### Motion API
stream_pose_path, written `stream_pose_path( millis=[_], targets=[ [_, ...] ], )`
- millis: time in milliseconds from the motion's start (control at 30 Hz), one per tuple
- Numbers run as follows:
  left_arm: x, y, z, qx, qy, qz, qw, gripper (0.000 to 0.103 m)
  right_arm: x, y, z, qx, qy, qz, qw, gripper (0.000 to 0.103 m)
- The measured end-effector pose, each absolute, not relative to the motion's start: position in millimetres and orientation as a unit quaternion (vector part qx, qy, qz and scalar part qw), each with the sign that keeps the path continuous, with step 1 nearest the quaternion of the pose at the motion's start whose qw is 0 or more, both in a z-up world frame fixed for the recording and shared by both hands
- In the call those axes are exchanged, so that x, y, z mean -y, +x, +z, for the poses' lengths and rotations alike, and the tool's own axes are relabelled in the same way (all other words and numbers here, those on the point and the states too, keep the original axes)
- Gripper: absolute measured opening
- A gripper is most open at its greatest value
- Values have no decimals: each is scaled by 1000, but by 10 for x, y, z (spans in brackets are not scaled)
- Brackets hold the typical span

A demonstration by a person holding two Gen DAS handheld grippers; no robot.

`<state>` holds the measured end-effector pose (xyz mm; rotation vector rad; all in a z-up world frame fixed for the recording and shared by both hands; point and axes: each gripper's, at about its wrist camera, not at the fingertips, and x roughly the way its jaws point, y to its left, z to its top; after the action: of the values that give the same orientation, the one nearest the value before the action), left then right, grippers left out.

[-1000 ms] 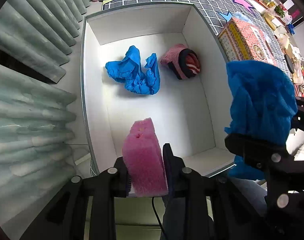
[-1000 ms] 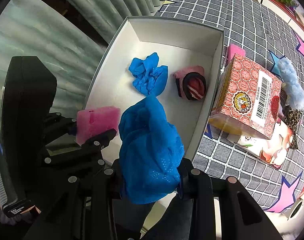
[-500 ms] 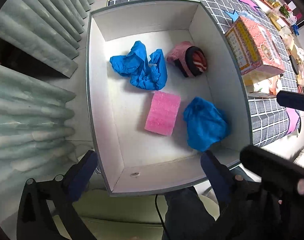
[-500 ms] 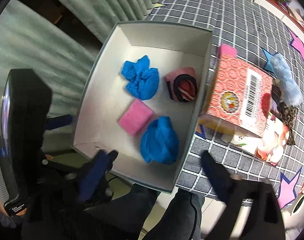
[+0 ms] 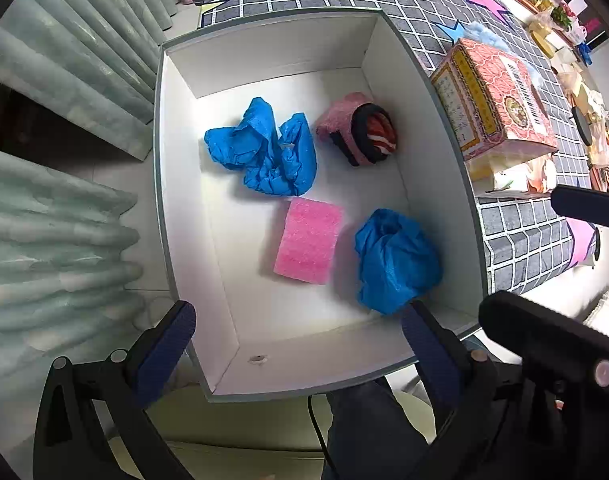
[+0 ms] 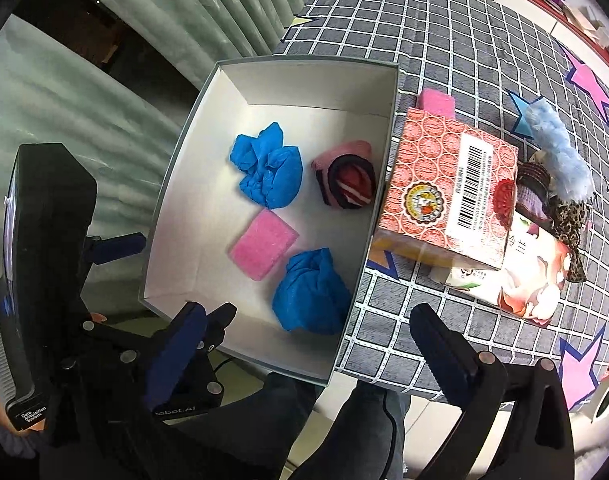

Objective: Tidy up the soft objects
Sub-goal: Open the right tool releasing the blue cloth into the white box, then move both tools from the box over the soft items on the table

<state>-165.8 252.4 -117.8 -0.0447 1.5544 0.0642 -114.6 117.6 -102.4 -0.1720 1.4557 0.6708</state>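
checked cloth (image 6: 444, 40) covering the table, with a white box (image 5: 184, 184) at its edge beside the grey curtain (image 5: 44, 208); patterned red carton (image 6: 444, 184) just outside the box's right wall, lying over a flowered pack (image 6: 532, 276), with a pale blue fluffy item (image 6: 556, 152), a leopard-print piece (image 6: 572, 220) and a small pink block (image 6: 436, 102) near it on the cloth; inside the box, four soft objects lie apart from both tools: a crumpled blue cover (image 5: 264, 152) toward the far left, a second blue cover (image 5: 396, 260) bunched near the front right wall, a flat pink sponge (image 5: 308, 240) between and just beside the two, and a rolled pink-and-red sock bundle (image 5: 360, 128) toward the far right; left gripper (image 5: 296, 340) above the box's near rim, fingers (image 5: 164, 348) spread wide and holding nothing; right gripper (image 6: 304, 340) likewise above the near right corner, its fingers (image 6: 444, 344) wide apart and empty, the left tool's black body (image 6: 44, 240) visible at its left
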Motion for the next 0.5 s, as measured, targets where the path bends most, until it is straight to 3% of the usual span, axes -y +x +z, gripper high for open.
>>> stream_pose_path(
  millis=[267,500],
  targets=[
    [-2508,-1625,-1180,-704,-31,25,709,103,-1108,-1133,-1046,-652,-63,303,692,103],
    [-2487,-1455,-979,-678,-101,-19,727,103,-854,-1015,-926,-641,-24,295,708,103]
  ],
)
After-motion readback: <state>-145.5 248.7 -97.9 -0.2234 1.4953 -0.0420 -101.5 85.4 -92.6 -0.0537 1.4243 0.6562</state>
